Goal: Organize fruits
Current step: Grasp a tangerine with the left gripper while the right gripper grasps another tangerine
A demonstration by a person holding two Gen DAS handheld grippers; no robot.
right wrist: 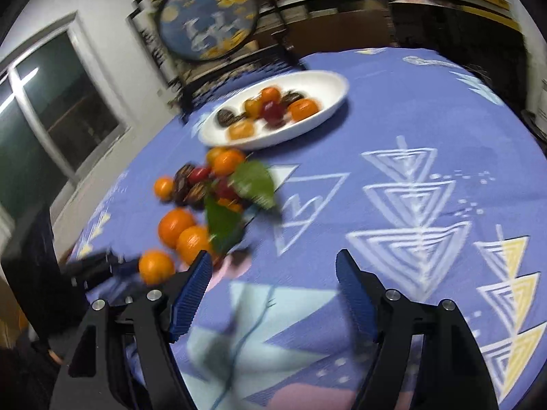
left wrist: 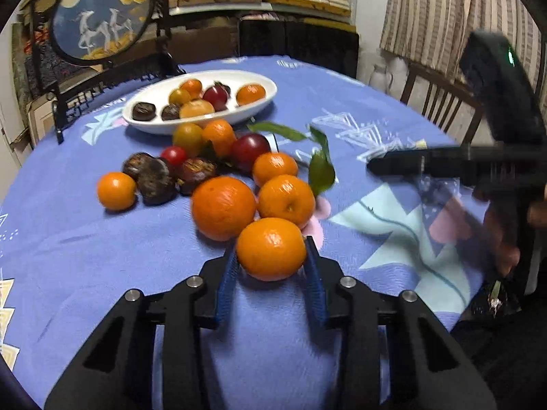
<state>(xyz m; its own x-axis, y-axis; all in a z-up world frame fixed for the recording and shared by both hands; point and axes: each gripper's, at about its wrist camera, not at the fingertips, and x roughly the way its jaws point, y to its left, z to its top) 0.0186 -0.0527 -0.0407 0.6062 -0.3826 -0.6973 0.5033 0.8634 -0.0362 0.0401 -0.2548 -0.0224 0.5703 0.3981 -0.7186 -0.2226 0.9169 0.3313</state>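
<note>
2 claws are in view over a round bench (left wrist: 102, 256) covered by a blue patterned cloth. The left claw (left wrist: 271, 256) has its blue pads on either side of an orange mandarin (left wrist: 271, 248), pressing it at both flanks, so it is closed around that fruit at the near edge of the pile. The right claw (right wrist: 273, 273) stands wide, with nothing between its pads, above bare cloth to the right of the fruit; this view is blurred.

Just beyond the gripped mandarin lie a larger orange (left wrist: 223, 207) and 2 more mandarins (left wrist: 286, 201), all touching or nearly so. Further back sits a cluster: dark brown chestnuts (left wrist: 155, 181), a small red tomato (left wrist: 173, 155), a dark red plum (left wrist: 251, 150) and a yellow-green fruit (left wrist: 188, 138). 1 small mandarin (left wrist: 116, 190) rests at the left of the chestnuts. Green leaves (left wrist: 320, 170) lie at the right of the pile.

Behind the pile stands a white oval dish (left wrist: 154, 124), close to the cluster. It holds 2 chestnuts, several orange fruits, a yellowish one and a red plum. A round framed picture (left wrist: 101, 12) with white deer stands at the back left of the bench.
</note>
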